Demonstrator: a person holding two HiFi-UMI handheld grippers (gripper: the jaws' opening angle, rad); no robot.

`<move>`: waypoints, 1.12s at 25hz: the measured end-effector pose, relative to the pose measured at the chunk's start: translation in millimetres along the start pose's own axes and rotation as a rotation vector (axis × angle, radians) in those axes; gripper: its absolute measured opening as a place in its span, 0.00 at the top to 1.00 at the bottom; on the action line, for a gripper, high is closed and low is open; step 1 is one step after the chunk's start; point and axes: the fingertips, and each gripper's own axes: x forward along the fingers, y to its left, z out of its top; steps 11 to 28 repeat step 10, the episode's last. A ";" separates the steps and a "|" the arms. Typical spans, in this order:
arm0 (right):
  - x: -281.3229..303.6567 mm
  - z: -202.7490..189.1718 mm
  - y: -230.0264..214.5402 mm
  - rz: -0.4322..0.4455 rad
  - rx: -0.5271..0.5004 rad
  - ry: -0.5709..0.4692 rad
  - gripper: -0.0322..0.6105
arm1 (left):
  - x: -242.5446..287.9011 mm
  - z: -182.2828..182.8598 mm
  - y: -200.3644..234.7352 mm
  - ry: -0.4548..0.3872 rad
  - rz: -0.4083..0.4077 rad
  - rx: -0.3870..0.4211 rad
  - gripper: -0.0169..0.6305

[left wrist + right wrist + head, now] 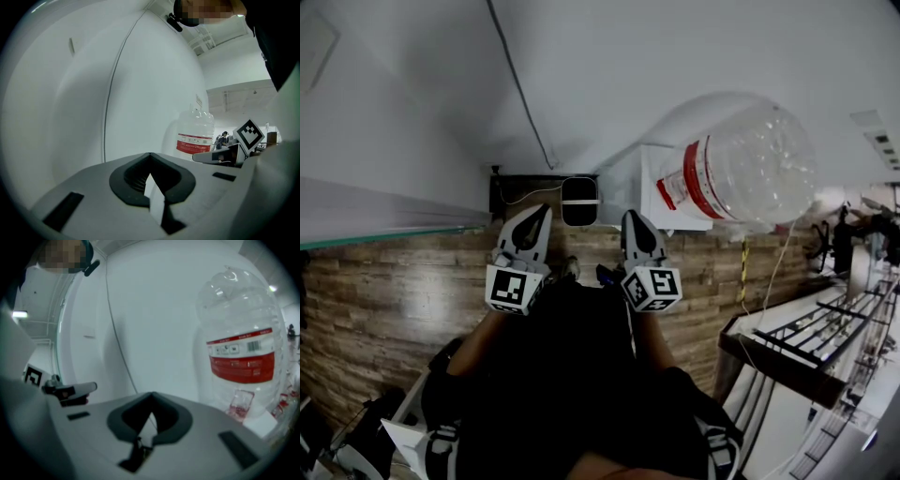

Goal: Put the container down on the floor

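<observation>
The container (741, 164), a large clear bottle with a red label band, stands upright on a white box (649, 178) by the wall, ahead and to the right of the right gripper (633, 217) and well apart from both grippers. Both the right gripper and the left gripper (545, 209) have their jaws closed together with nothing between them. The two hands hold the grippers side by side, near each other in front of the body, pointing towards the wall above the wood-patterned floor (394, 281).
</observation>
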 end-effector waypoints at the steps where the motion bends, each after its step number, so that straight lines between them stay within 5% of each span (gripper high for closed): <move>1: -0.2 -0.6 0.8 0.003 0.000 0.001 0.90 | -0.3 -0.4 -0.4 -0.001 -0.002 0.004 0.93; 28: -1.4 -2.9 8.3 0.015 -0.002 -0.007 0.90 | -4.9 0.5 -2.0 0.011 0.007 -0.027 0.93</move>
